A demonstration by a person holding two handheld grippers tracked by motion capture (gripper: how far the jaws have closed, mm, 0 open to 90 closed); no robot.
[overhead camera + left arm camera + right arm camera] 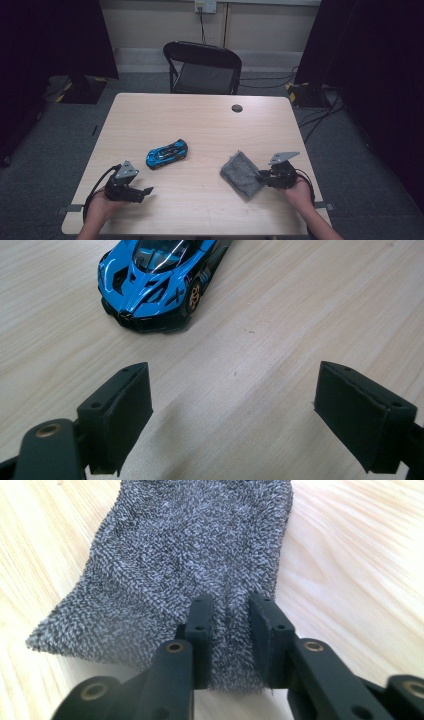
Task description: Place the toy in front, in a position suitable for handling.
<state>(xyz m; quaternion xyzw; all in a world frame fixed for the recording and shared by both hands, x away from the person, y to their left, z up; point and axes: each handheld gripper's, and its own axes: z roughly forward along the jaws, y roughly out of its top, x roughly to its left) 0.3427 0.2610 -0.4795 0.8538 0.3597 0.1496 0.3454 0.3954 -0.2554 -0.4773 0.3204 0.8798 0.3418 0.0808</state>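
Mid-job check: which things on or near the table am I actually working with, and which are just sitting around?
In the job:
grey terry cloth, pinched by the right gripper
blue toy sports car, ahead of the open left gripper

Lying about:
black folding chair
round black cap set in the tabletop

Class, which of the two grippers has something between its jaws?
The right gripper: its jaws pinch the grey cloth. The left gripper is open over bare table.
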